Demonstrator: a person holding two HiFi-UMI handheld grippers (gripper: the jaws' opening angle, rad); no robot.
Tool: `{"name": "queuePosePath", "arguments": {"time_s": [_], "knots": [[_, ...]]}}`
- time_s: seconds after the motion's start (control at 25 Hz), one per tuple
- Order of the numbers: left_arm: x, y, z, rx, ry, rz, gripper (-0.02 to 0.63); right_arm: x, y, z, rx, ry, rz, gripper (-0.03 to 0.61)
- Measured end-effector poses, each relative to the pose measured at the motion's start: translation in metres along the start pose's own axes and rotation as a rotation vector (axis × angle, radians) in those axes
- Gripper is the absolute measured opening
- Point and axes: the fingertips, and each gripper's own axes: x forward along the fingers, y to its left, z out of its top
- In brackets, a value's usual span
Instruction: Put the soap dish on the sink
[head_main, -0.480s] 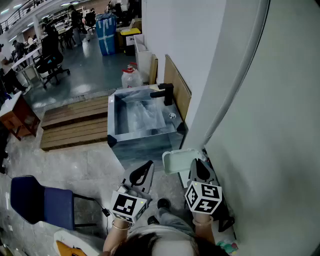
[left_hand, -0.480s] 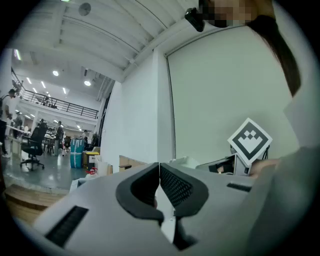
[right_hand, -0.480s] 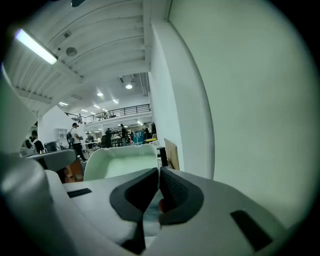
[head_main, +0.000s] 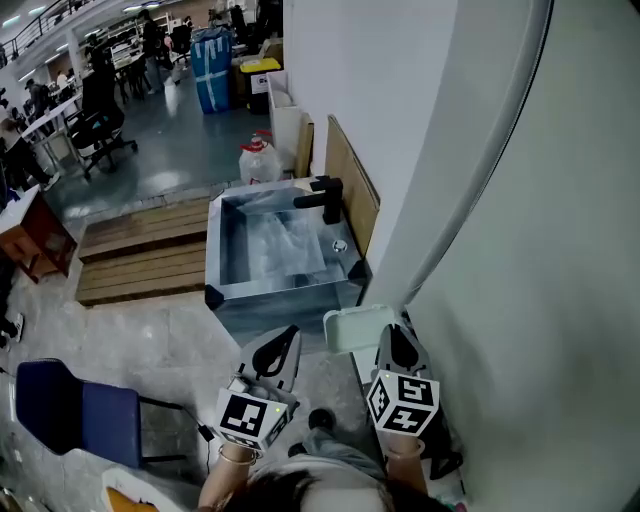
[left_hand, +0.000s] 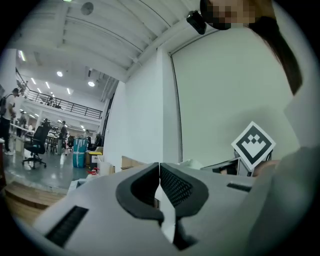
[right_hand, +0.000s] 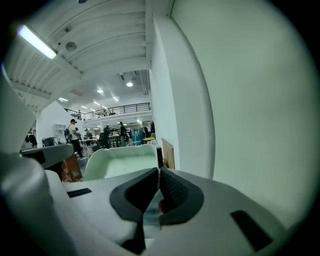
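A pale green soap dish (head_main: 356, 329) hangs in the air in front of the sink's near right corner, with my right gripper (head_main: 390, 336) shut on its near edge. In the right gripper view the soap dish (right_hand: 121, 162) sits just beyond the closed right gripper (right_hand: 159, 173). The grey square sink (head_main: 281, 294) has a black faucet (head_main: 323, 193) at its far side. My left gripper (head_main: 284, 343) is held to the left of the dish, shut and empty; in its own view the left gripper (left_hand: 159, 168) has its pads together.
A white wall (head_main: 520, 250) runs close along the right. Wooden pallets (head_main: 140, 250) lie left of the sink and a plywood board (head_main: 352, 178) leans behind it. A blue chair (head_main: 75, 410) stands at the lower left, and a plastic jug (head_main: 258, 160) beyond the sink.
Both grippers and the dish have held their pose. The head view has shifted a little, so the sink sits slightly further up and left.
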Motion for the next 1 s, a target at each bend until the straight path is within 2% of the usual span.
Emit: {"name": "queuePosePath", "arguments": {"time_s": [0.2, 0.4, 0.56, 0.84, 1.0], "knots": [[0.026, 0.005, -0.002, 0.000, 0.000, -0.003, 0.009, 0.027, -0.011, 0.006, -0.005, 0.009, 0.010, 0.034], [0.053, 0.010, -0.006, 0.011, 0.038, 0.010, 0.009, 0.055, -0.019, 0.010, -0.006, 0.020, 0.031, 0.034], [0.075, 0.009, -0.006, 0.031, 0.022, -0.007, 0.009, 0.076, -0.027, 0.015, -0.006, 0.023, 0.051, 0.034], [0.100, 0.011, -0.013, 0.018, 0.043, 0.028, 0.009, 0.106, -0.037, 0.017, -0.030, 0.038, 0.089, 0.034], [0.109, 0.013, -0.015, 0.037, 0.031, 0.041, 0.009, 0.116, -0.042, 0.013, -0.032, 0.050, 0.106, 0.034]]}}
